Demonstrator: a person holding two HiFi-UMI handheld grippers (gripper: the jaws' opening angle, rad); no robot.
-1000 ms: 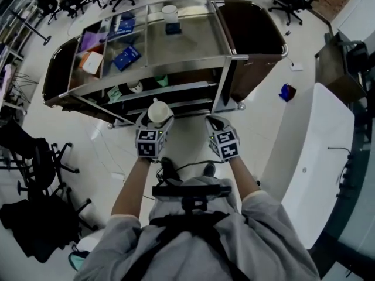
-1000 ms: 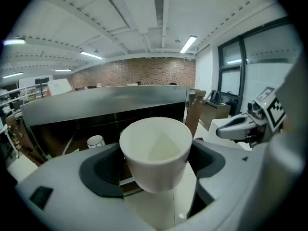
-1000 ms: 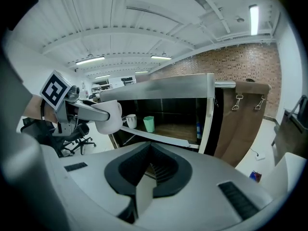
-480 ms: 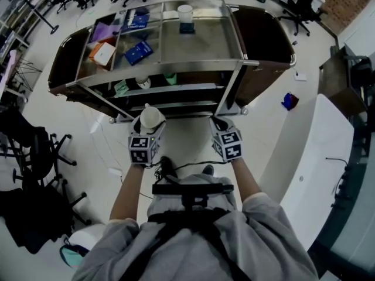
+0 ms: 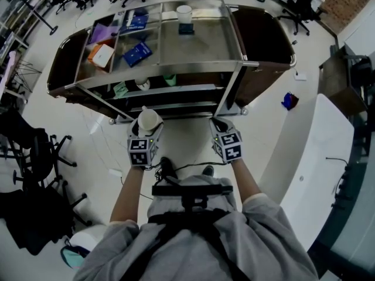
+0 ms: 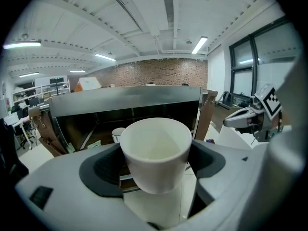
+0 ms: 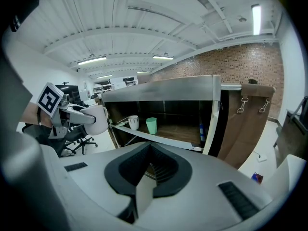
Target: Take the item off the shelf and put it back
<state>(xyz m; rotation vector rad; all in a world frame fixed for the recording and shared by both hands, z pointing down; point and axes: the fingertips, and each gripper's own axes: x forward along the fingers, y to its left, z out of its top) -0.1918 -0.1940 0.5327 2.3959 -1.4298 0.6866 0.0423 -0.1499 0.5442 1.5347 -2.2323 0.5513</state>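
Observation:
A white cup (image 6: 155,150) sits upright between the jaws of my left gripper (image 5: 146,125), which is shut on its sides. It hangs in front of the steel cart (image 5: 233,58), level with the middle shelf (image 5: 193,89) and a little short of it. On that shelf stand a white mug (image 7: 134,122) and a green cup (image 7: 151,125). My right gripper (image 5: 218,125) is beside the left one with its jaws shut and nothing in them. The right gripper view shows the held cup (image 7: 97,119) at its left.
The cart's top tray holds blue boxes (image 5: 137,52), an orange and white box (image 5: 101,54) and a white cup (image 5: 184,13). Brown panels hang at both cart ends. Office chairs (image 5: 35,157) stand left, a white table (image 5: 319,157) right, and a blue object (image 5: 288,100) lies on the floor.
Both grippers have drawn back slightly from the cart, the left one still carrying the cup. Over the last half second almost nothing has moved.

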